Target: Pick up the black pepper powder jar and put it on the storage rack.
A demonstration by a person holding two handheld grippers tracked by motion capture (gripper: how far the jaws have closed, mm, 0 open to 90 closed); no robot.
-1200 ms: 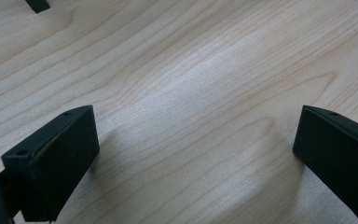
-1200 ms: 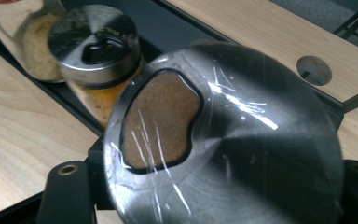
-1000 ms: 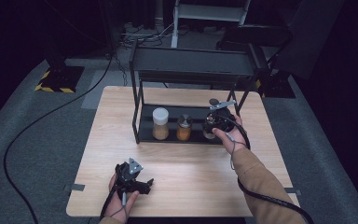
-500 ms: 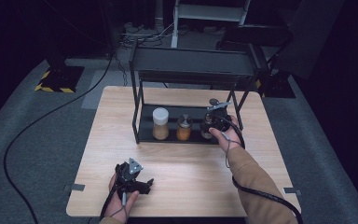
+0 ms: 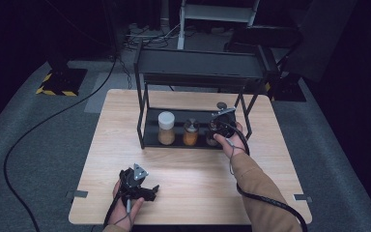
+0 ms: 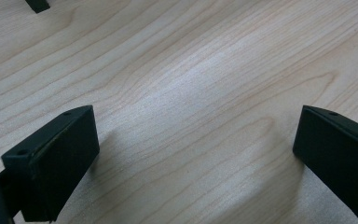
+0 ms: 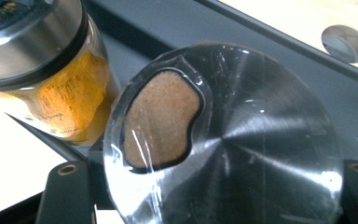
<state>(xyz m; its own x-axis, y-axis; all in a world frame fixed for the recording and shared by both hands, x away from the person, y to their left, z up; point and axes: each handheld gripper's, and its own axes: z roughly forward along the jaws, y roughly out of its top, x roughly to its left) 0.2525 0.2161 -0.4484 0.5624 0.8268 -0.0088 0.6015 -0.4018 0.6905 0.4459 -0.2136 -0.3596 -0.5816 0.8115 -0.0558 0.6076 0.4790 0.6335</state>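
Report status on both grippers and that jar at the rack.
Right gripper shut on steel-lidded spice jar, at rack's lower shelf. Left gripper open, empty, on table. Orange-spice jar close alongside.

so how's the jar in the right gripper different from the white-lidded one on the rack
The gripped jar has a shiny metal lid with a clear window showing brown powder; the white-lidded jar has a plain white cap. The gripped jar sits at the right end of the rack shelf with the right gripper closed on it, while the white-lidded jar stands free at the left end and looks taller. Both are on the same lower shelf and hold brownish contents.
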